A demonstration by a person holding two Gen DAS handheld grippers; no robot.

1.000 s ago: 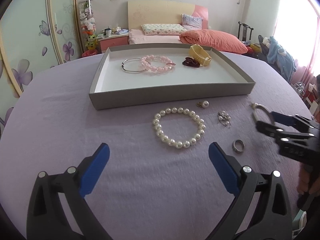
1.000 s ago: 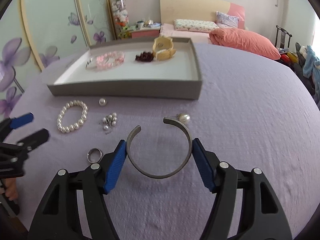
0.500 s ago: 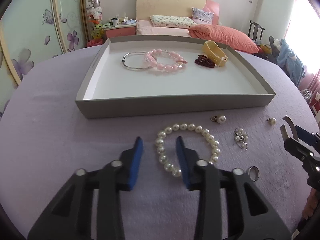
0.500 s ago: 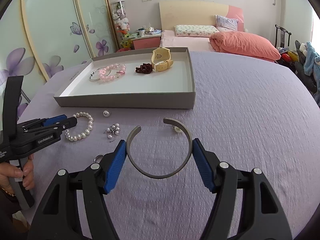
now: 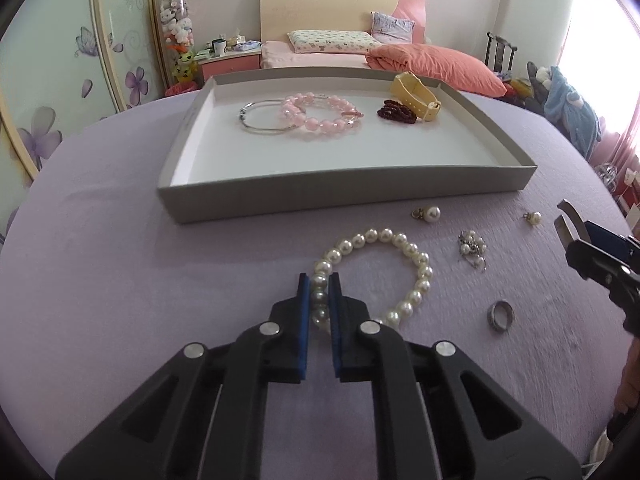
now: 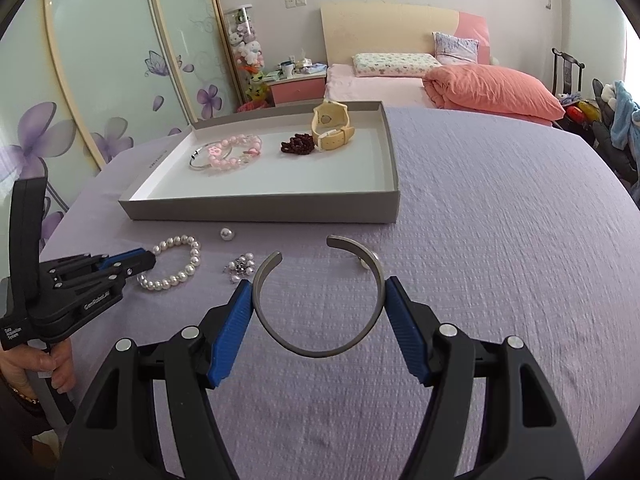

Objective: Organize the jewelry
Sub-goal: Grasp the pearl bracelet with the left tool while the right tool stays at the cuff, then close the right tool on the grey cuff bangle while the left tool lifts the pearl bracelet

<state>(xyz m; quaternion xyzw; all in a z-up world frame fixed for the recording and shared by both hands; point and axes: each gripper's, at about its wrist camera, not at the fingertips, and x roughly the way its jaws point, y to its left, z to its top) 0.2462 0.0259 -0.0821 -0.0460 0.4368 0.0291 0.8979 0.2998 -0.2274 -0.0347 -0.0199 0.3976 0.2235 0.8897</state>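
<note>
Just in front of the grey tray (image 5: 344, 196), the left gripper (image 5: 320, 280) has its 2 blue pads nearly shut across the near side of the pearl bracelet (image 5: 376, 276), pinching a single strand so the loop should hang free when lifted over the tray wall. The right gripper (image 6: 320, 292) stands half open, its pads pressed on the outer curve of the silver cuff (image 6: 320, 300), which seems to be held clear of the purple cloth (image 6: 500, 240), though that is hard to judge. Inside the tray, 4 pieces sit along the far side, leaving the near floor free for these 2.
</note>
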